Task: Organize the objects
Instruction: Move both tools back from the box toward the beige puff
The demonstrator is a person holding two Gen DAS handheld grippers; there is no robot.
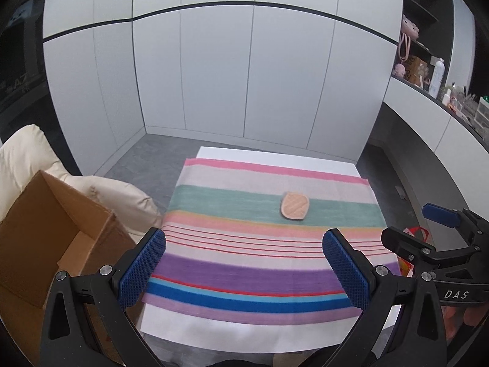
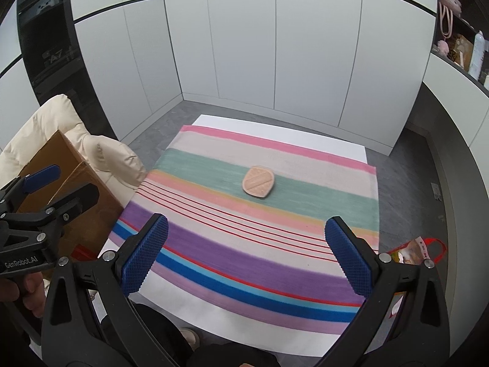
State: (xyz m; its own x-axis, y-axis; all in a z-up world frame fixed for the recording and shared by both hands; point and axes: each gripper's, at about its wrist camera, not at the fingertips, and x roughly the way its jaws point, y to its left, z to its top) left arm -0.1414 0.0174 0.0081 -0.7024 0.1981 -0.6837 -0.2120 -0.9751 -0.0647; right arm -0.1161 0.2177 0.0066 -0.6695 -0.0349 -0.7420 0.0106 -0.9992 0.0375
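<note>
The striped cloth (image 1: 269, 244) covers most of the white table (image 1: 275, 333), with bare margins at its 12 and 6 o'clock edges; an open cardboard box (image 1: 45, 244) sits at 9 o'clock. The small peach pad (image 2: 258, 181) lies flat on the green stripe. Left gripper (image 1: 244, 263) and right gripper (image 2: 246, 253) hover wide open and empty; a low pinch could bunch the cloth and drag the thin pad.

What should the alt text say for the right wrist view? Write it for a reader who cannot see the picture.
A small peach-coloured pad lies alone on the green band of a striped cloth, ahead of the open, empty right gripper. At the left edge are the open left gripper, a cardboard box and a cream cushion.
</note>
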